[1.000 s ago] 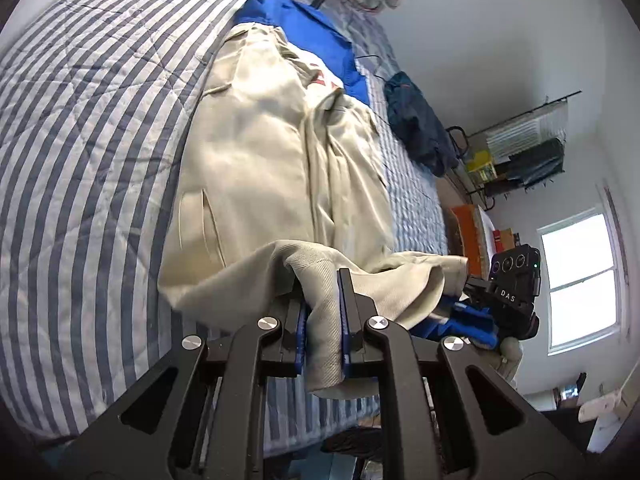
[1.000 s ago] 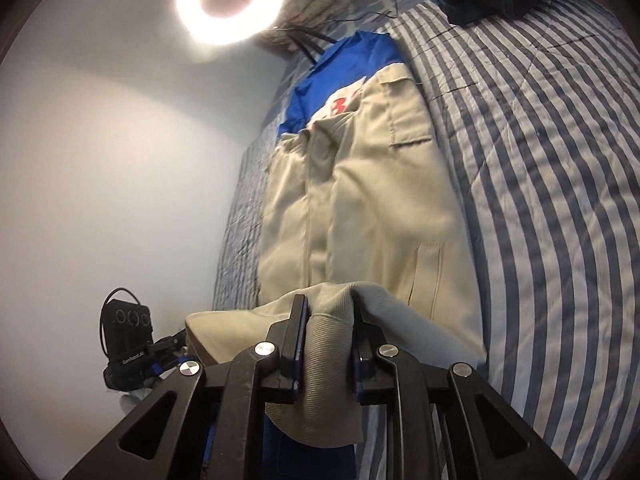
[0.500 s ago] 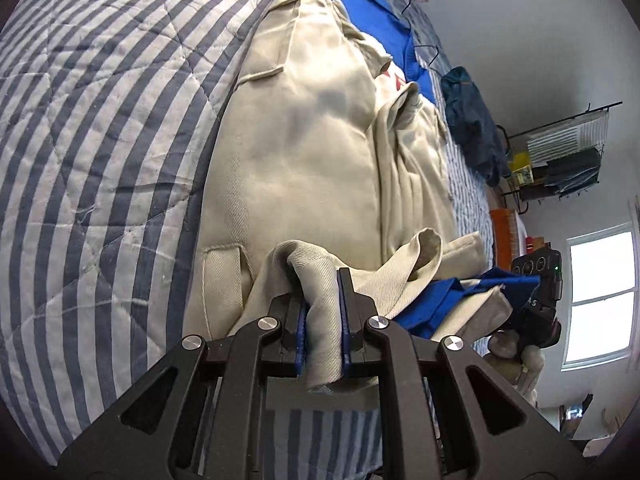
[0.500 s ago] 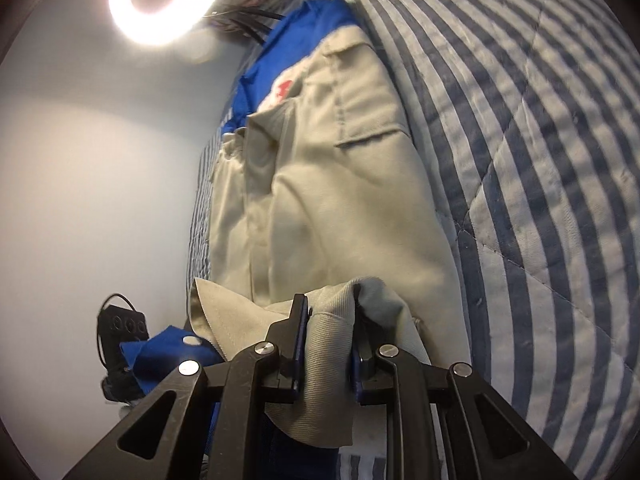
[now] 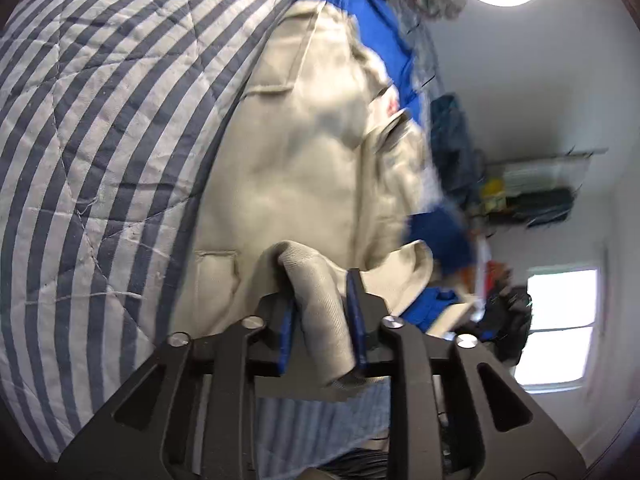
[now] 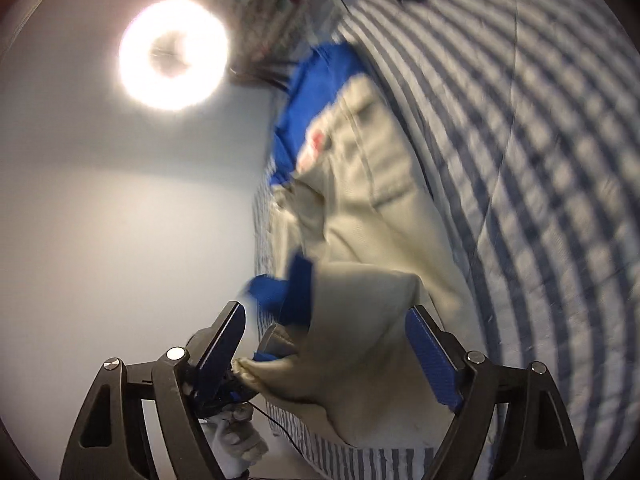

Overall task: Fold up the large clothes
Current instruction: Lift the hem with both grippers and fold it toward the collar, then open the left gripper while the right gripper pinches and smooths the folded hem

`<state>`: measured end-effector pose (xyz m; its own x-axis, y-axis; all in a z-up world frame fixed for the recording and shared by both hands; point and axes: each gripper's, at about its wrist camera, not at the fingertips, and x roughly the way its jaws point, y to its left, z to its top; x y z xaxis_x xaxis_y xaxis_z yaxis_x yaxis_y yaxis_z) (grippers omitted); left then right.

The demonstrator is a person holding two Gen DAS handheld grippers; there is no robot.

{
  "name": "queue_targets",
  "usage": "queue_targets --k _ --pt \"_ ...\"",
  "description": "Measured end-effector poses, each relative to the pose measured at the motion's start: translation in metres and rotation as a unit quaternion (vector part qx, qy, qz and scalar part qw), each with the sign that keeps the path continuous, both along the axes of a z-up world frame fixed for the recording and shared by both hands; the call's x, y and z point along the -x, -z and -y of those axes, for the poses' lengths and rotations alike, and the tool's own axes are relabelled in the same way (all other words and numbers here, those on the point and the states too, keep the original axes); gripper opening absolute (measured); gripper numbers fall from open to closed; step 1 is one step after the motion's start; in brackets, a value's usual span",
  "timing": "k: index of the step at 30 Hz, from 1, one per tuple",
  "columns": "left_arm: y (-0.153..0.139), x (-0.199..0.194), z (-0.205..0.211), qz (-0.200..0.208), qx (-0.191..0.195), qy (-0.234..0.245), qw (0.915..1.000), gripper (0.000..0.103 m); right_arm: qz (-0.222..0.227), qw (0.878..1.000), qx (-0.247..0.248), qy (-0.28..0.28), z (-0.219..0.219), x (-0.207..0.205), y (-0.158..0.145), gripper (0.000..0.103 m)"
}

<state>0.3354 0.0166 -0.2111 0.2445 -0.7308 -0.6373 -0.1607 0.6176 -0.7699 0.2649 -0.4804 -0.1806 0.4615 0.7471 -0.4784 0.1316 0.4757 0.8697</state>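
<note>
The beige coat point(image 5: 288, 168) lay lengthwise on the striped bed point(image 5: 100, 120), its near hem folded up. Both claws were opening: the right claw point(image 6: 324, 344) already released the hem, the left claw point(image 5: 320, 320) loosening around it. Further folds seemingly remained.

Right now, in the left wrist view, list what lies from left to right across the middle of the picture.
Striped quilt → beige coat → blue lining → clothes rack against the wall → window, lower down at the far right.
</note>
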Motion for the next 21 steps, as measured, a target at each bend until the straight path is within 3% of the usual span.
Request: queue_targets --k 1,3,5,7,9,12,15,18,21 --pt "-0.004 0.0 -0.003 0.005 0.012 -0.005 0.9999 0.04 0.018 0.999 0.027 -0.015 -0.001 0.004 -0.012 0.08" --pt "-0.013 -0.002 -0.005 0.014 0.014 -0.009 0.9998 0.046 0.046 0.996 0.06 -0.041 -0.013 0.007 -0.027 0.066" --pt "-0.021 -0.004 -0.008 0.027 0.012 -0.011 0.9995 0.046 0.072 0.986 0.127 -0.085 -0.033 0.014 -0.039 0.06" --pt "-0.037 -0.006 -0.014 0.047 -0.002 -0.014 0.9988 0.046 0.087 0.967 0.213 -0.105 -0.049 0.019 -0.042 0.06" --pt "-0.056 -0.001 -0.02 0.08 -0.032 -0.018 0.9961 0.046 0.089 0.954 0.263 -0.113 -0.056 0.022 -0.035 0.061" --pt "-0.083 0.016 -0.016 0.14 -0.086 0.022 0.9861 0.046 0.072 0.947 0.283 -0.133 -0.054 0.022 -0.015 0.061" --pt "-0.088 0.035 0.007 0.173 -0.125 0.094 0.9723 0.046 0.047 0.948 0.277 -0.152 -0.051 0.025 0.006 0.057" --pt "-0.074 0.048 0.037 0.18 -0.161 0.149 0.9589 0.043 0.039 0.946 0.272 -0.174 -0.056 0.029 0.017 0.047" --pt "-0.055 0.046 0.057 0.162 -0.167 0.172 0.9572 0.037 0.034 0.941 0.279 -0.188 -0.064 0.034 0.023 0.046"
